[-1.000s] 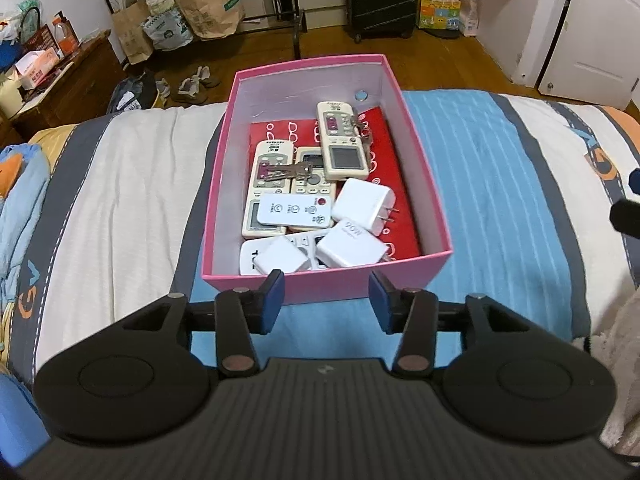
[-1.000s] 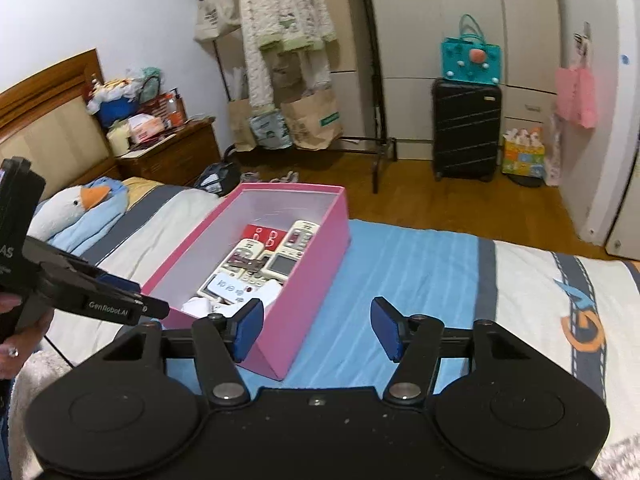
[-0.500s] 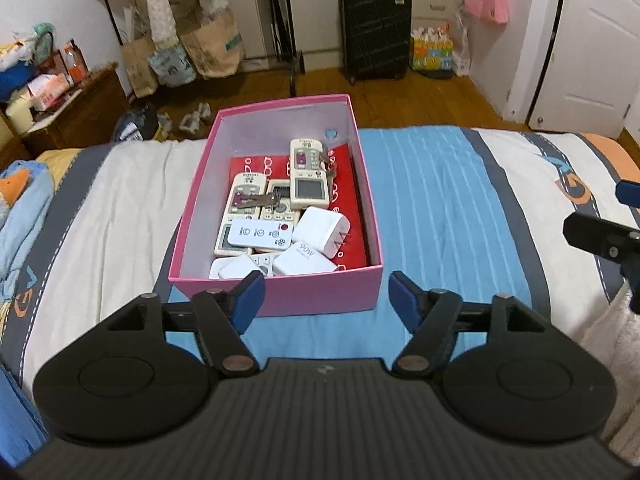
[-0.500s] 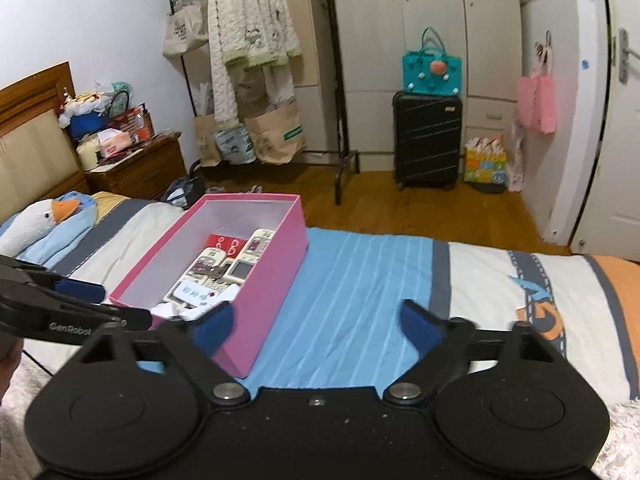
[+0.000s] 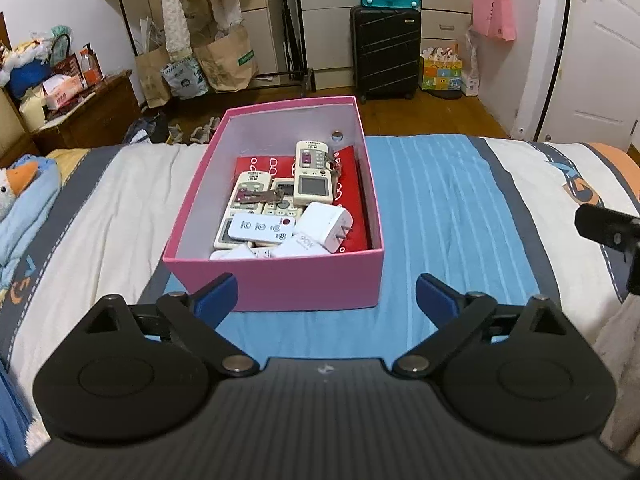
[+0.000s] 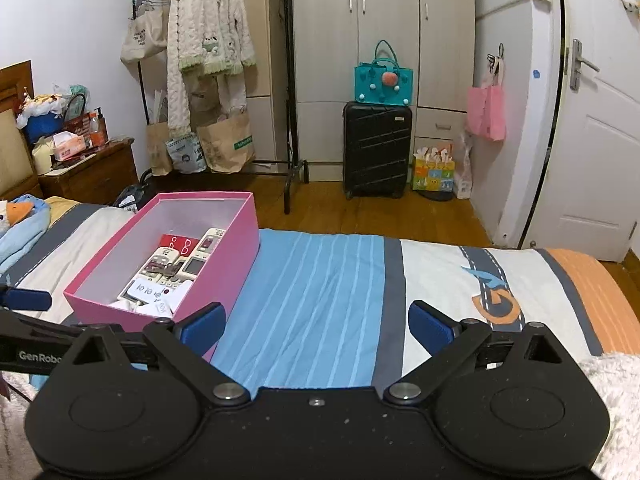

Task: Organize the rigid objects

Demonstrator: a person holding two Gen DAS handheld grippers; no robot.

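Striped bedding (image 5: 440, 208) carried a pink box (image 5: 276, 280) of remotes (image 5: 314, 172) and apparently chargers (image 5: 326, 226) just beyond the left gripper (image 5: 326, 300), whose fingers, like the right gripper's (image 6: 316, 326), stood spread and empty.

The left wrist camera sits low behind its own open fingers, facing across the bed (image 5: 440, 200) toward the wardrobe wall, with the pink box (image 5: 276, 280) close in front and nearly centred, so it looks down into it. The right wrist camera rides a little higher and farther right, facing the same wall, with the pink box (image 6: 224, 268) off to its left and blue bedding ahead. Both views share the box, the black suitcase (image 5: 385, 52) (image 6: 377, 150), the clothes rack and the white door. Each view catches the other tool at its edge.
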